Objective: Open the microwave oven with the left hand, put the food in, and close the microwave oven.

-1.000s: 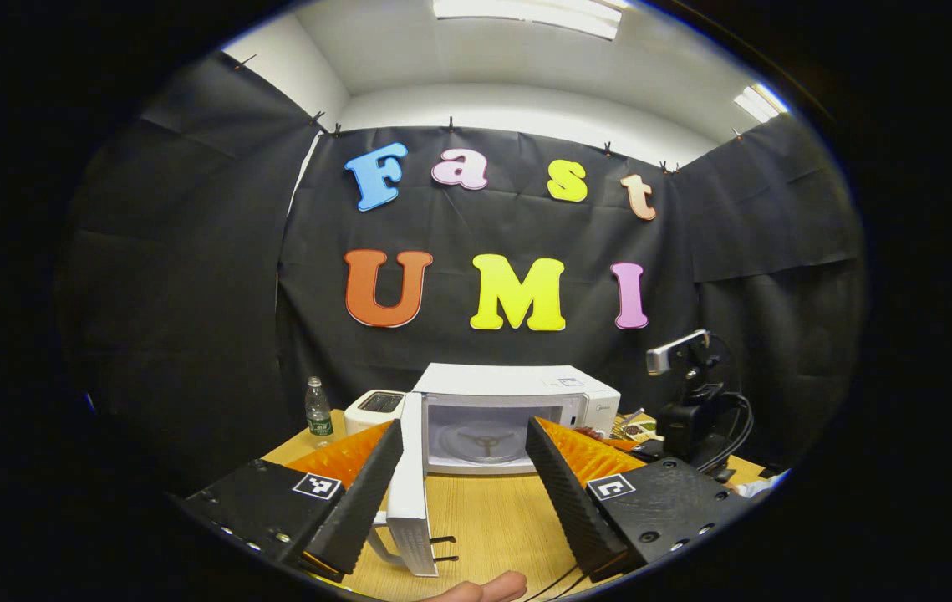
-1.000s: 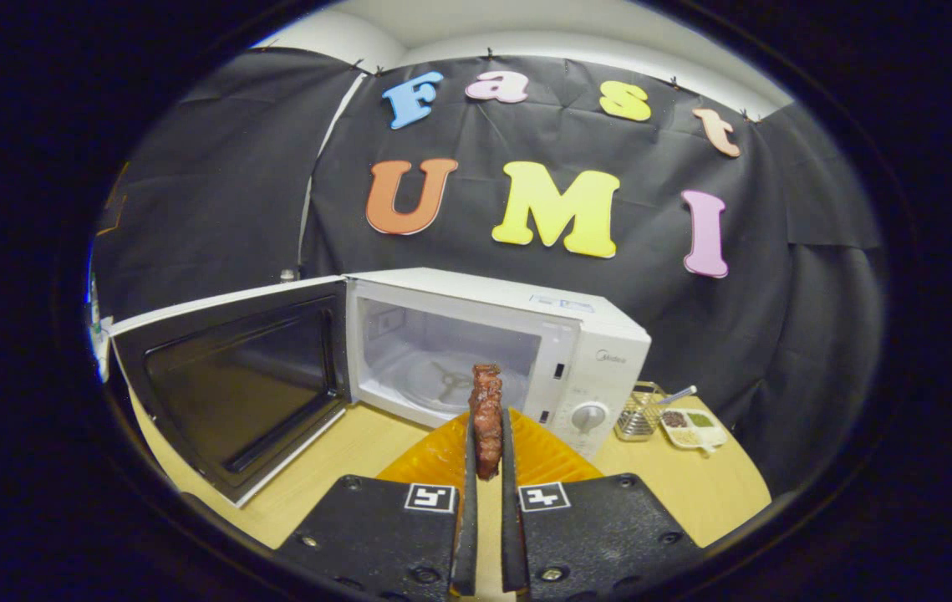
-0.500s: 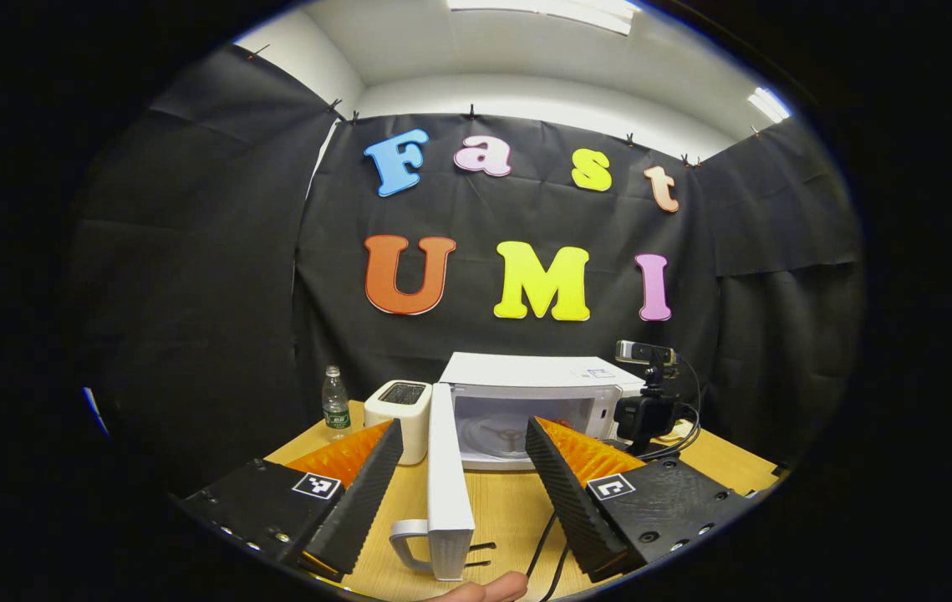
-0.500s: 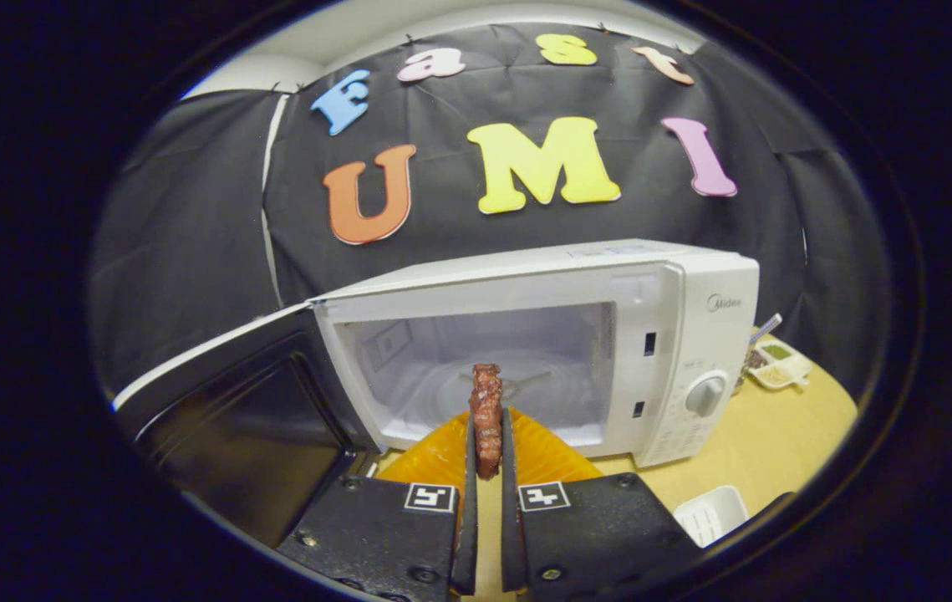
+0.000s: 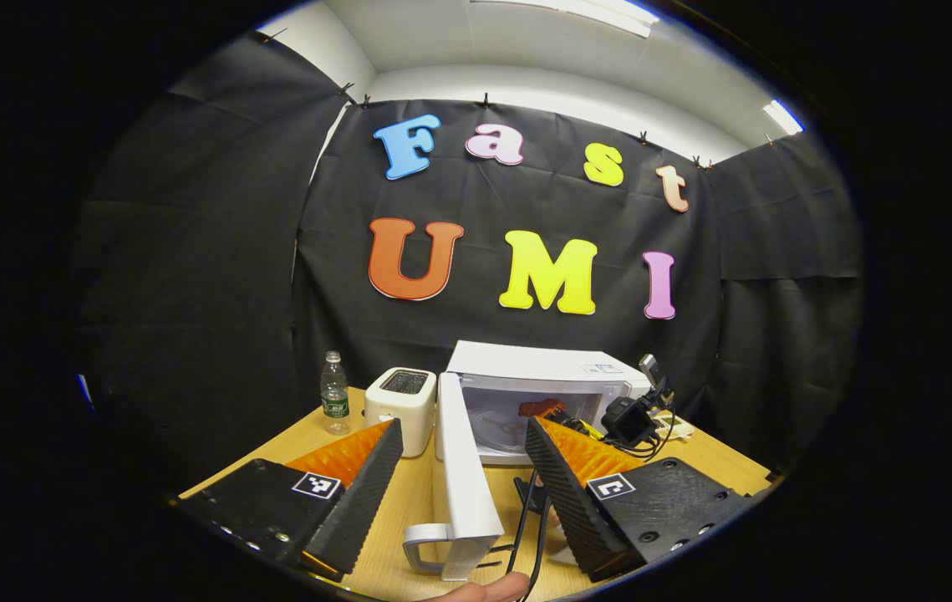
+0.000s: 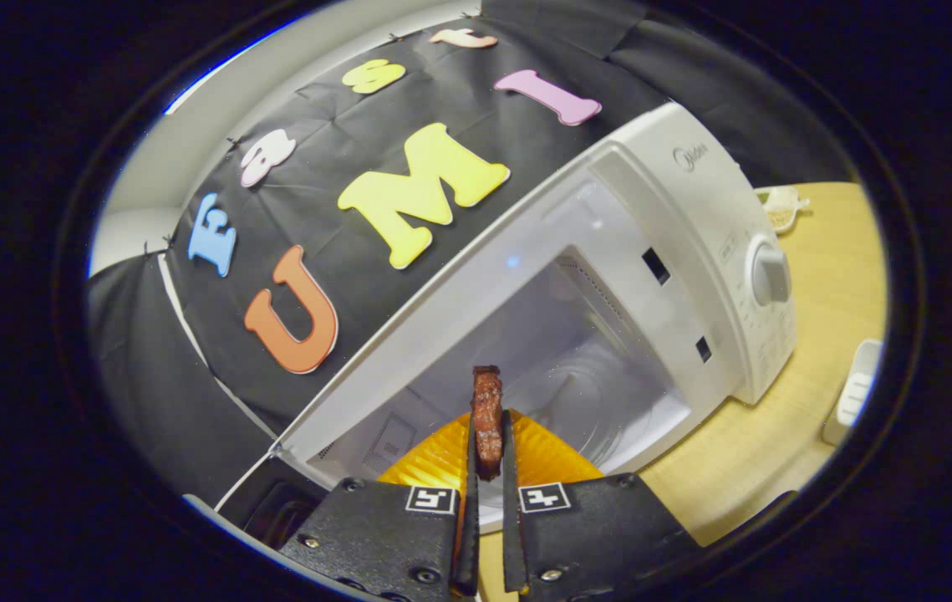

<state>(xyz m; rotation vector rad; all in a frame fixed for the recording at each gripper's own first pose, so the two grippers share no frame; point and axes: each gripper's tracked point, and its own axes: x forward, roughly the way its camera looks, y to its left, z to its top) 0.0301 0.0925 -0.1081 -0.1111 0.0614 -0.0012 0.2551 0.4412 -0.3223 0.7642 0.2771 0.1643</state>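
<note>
Now the microwave oven [image 6: 693, 251] takes up most of the right gripper view, tilted in that view, its cavity [image 6: 576, 376] open straight ahead of the right hand-held gripper [image 6: 488, 468] and just past its tips. In the left gripper view the same oven [image 5: 542, 393] sits on the wooden table [image 5: 409, 502] with its door [image 5: 463, 468] swung out edge-on toward the camera, hanging between the spread fingers of the left hand-held gripper [image 5: 463, 502], which grips nothing; a toaster [image 5: 399, 405] and a water bottle [image 5: 334, 403] stand to the left of the oven. The right hand-held gripper is pressed together on the food [image 6: 488, 414], a reddish-brown strip that stands on edge with its long axis pointing up and forward out of the pads, toward the turntable [image 6: 609, 393]. Seen from the left gripper view, the food [image 5: 541, 407] already sits at the mouth of the cavity. So the right hand is by far the nearer one, and the coming move looks like a short push forward and down onto the turntable. Compared with half a second ago, the oven looms larger and more tilted in the right gripper view, and in the left gripper view the food has come to the cavity opening, where before the opening stood bare.
</note>
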